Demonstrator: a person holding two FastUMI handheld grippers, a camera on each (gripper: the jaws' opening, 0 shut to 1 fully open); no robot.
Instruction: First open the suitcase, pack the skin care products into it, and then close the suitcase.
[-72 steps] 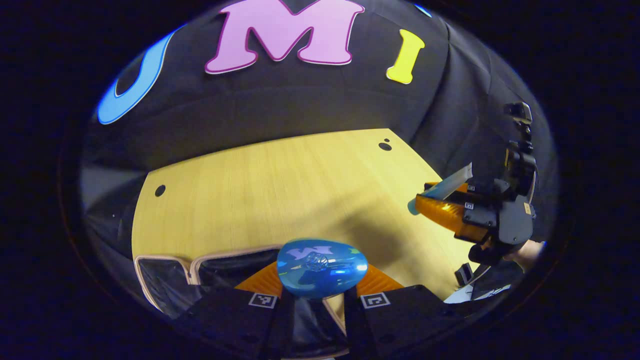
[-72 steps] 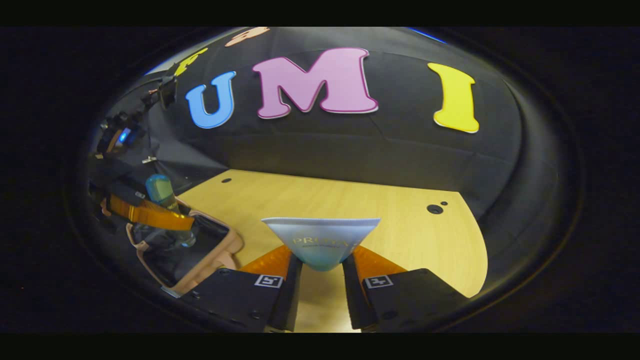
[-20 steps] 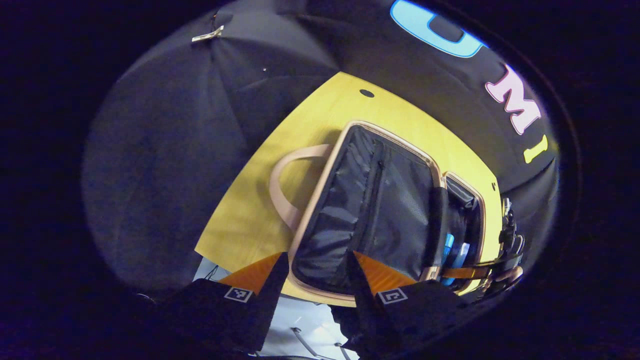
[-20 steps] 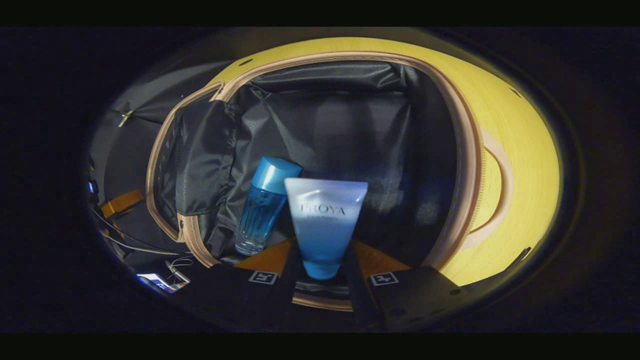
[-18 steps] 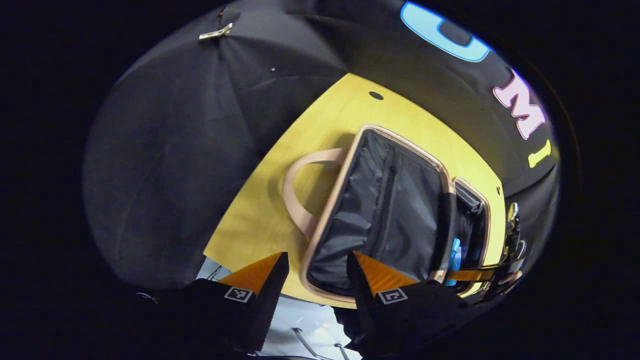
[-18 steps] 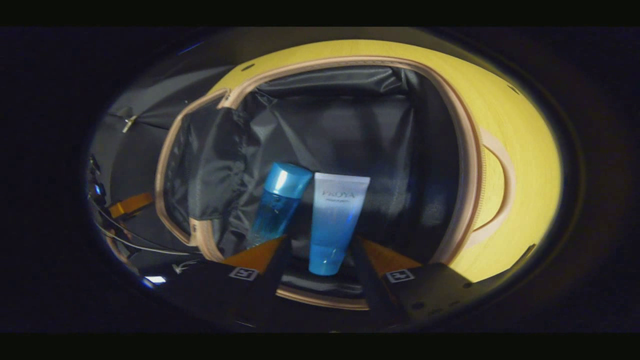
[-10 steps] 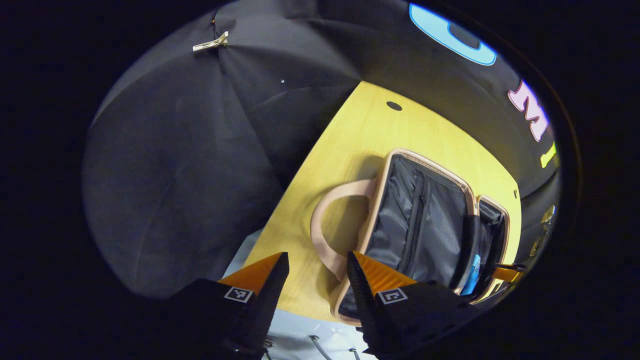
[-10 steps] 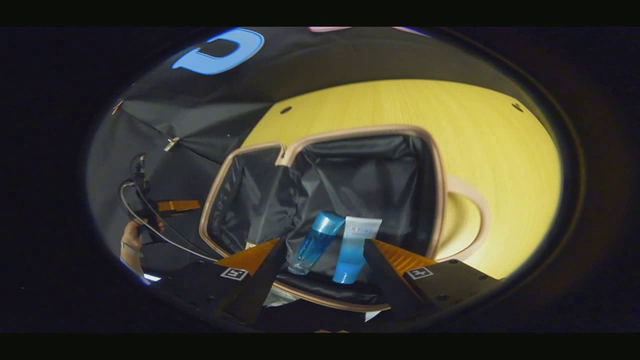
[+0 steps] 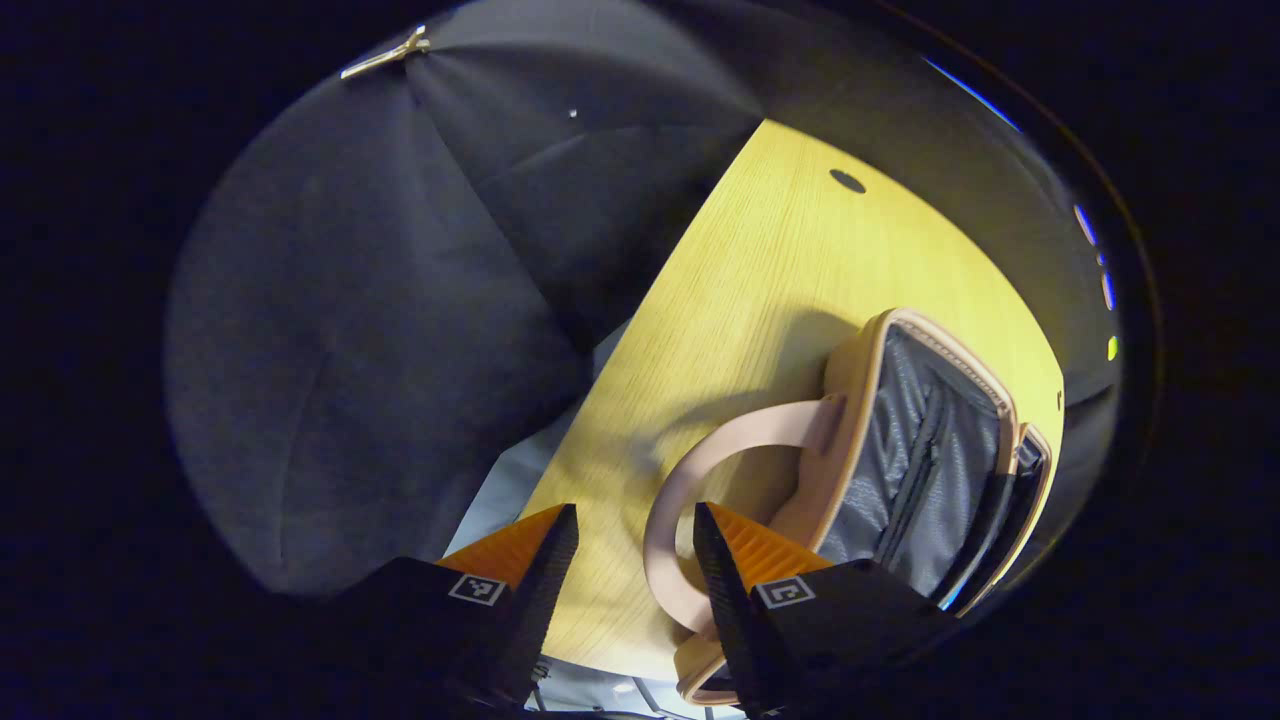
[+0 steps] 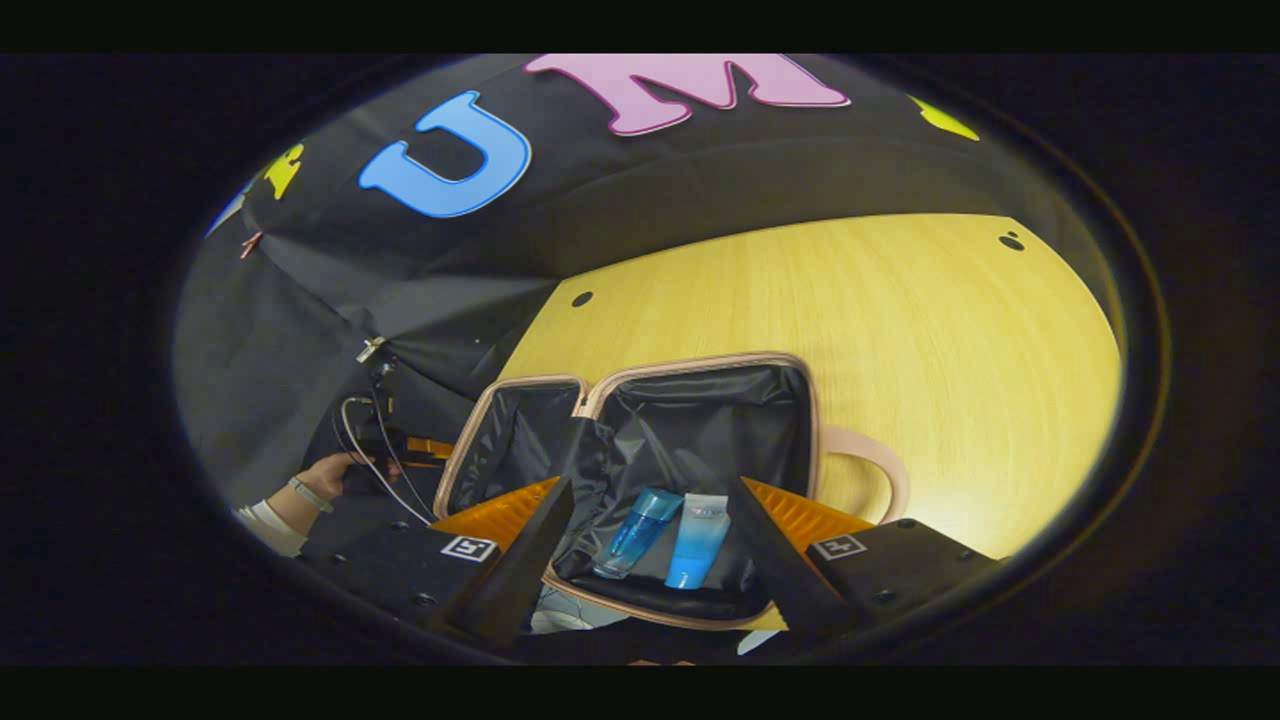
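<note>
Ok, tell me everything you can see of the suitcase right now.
The suitcase lies open on the wooden table, both halves spread flat. Its shell and rim look pale pink-beige, the lining black and crinkly, with a zipped pocket in one half. A blue bottle and a blue-white tube lie side by side in the other half. A curved beige handle rests on the table; the open left gripper hovers near it.

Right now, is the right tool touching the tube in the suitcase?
Apart. The right gripper view shows the right tool open and empty, its fingers wide on either side, while the tube lies in the suitcase beside the bottle.
</note>
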